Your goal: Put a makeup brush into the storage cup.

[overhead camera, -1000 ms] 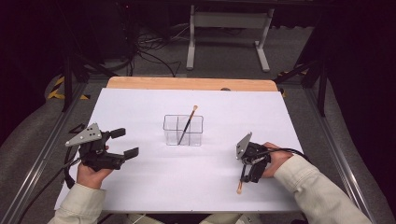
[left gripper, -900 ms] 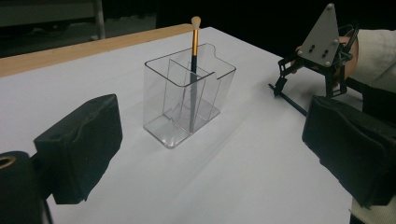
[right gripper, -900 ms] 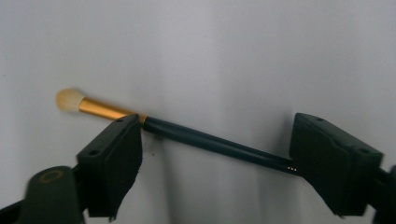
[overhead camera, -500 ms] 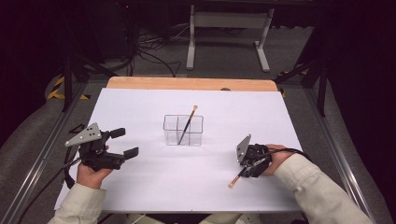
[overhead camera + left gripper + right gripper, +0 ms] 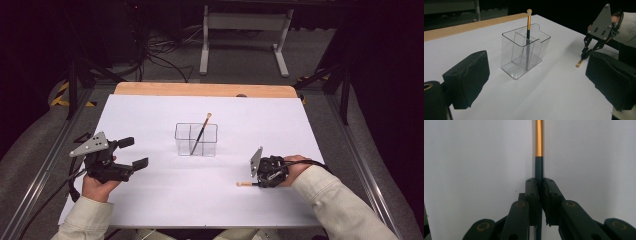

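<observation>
Though searched for brands or labels, no readable writing anywhere. Right gripper (image 5: pixel 260 179) just closed, now clamped on the dark handle of a brush (image 5: pixel 538 157), gold ferrule and pale tip jutting left, apparently low over the white table (image 5: pixel 210 200). Left gripper (image 5: pixel 131 152) spread wide, gripping nothing. Second brush (image 5: pixel 528 37) leaning upright in the clear divided holder (image 5: pixel 524 56) at centre.

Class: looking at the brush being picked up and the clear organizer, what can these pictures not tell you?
- Held brush: its tip is cut off by the top edge of the right gripper view; the right gripper covers its handle in the high view.
- Standing brush in the organizer: where its lower end rests is blurred behind the clear walls, left gripper view.
</observation>
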### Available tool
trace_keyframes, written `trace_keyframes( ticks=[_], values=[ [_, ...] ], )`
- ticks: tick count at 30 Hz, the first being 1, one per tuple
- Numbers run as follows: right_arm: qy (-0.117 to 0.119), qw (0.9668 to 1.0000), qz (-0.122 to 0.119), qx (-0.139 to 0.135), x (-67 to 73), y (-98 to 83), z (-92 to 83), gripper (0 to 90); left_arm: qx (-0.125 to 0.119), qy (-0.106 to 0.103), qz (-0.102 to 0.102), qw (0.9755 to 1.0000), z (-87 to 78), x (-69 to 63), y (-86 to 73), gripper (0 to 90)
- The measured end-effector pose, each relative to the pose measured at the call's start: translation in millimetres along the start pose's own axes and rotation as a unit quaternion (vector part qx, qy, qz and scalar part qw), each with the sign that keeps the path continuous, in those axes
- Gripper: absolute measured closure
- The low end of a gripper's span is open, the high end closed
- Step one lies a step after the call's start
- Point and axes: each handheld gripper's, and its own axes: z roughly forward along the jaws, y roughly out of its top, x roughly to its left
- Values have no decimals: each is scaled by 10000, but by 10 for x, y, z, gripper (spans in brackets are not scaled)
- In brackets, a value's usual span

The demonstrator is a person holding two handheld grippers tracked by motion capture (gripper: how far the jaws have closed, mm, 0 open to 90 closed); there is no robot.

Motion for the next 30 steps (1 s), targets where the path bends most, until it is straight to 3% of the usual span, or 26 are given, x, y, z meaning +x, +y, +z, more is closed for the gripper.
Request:
trace_keyframes(
  ticks=[9, 17, 24, 30],
  values=[
    [-13, 10000, 55, 64, -3, 16, -6, 832, -5, 5, 1, 10000, -8, 2, 2, 58],
    [-130, 9988, 223, -426, 9, -37, -174, 832, -9, 7, 14, 10000, -3, 3, 4, 59],
    [-344, 9906, 535, -1209, -21, -87, -371, 832, -22, 24, 23, 10000, 0, 5, 3, 59],
    [-476, 9860, 706, -1434, -24, -83, -419, 832, -55, 33, 16, 10000, 2, 8, 0, 57]
  ],
)
